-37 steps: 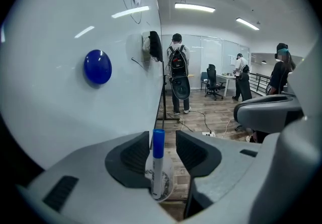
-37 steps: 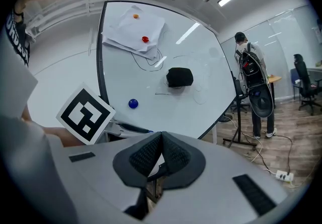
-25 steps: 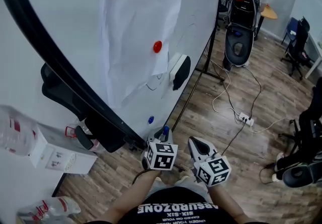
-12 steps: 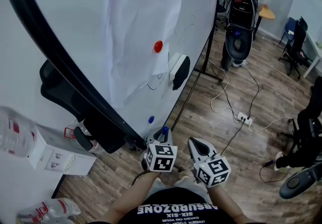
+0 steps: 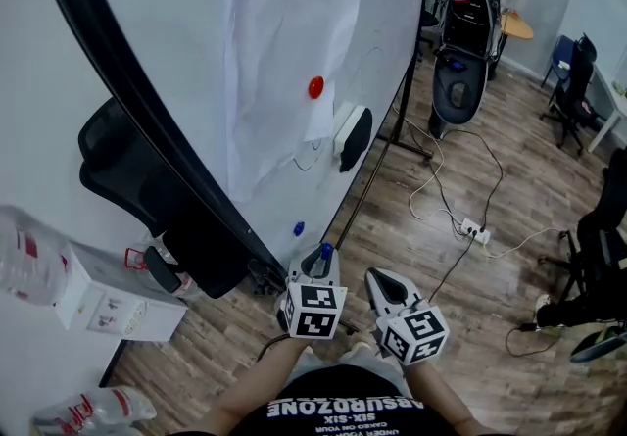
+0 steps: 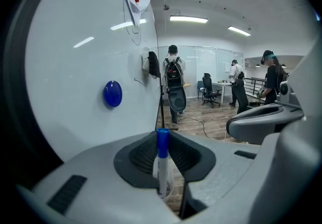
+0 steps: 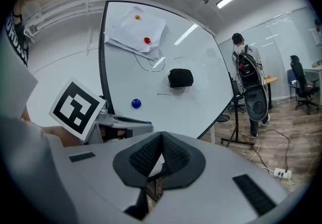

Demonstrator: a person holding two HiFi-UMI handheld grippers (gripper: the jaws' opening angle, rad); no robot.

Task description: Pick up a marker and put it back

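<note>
Marker (image 5: 324, 252) is staying pinched upright in the left tool (image 6: 163, 157), near the whiteboard's (image 5: 167, 42) lower edge. Barely anything is moving; the right tool (image 7: 160, 153) is sitting closed and empty, so the put-back looks pending.

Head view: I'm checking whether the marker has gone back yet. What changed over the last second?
Hardly anything. The whiteboard and its red magnet slid slightly right in frame, probably a small head turn. The left gripper stayed shut on the blue-capped marker, upright; the right gripper stayed shut and empty beside it.
</note>
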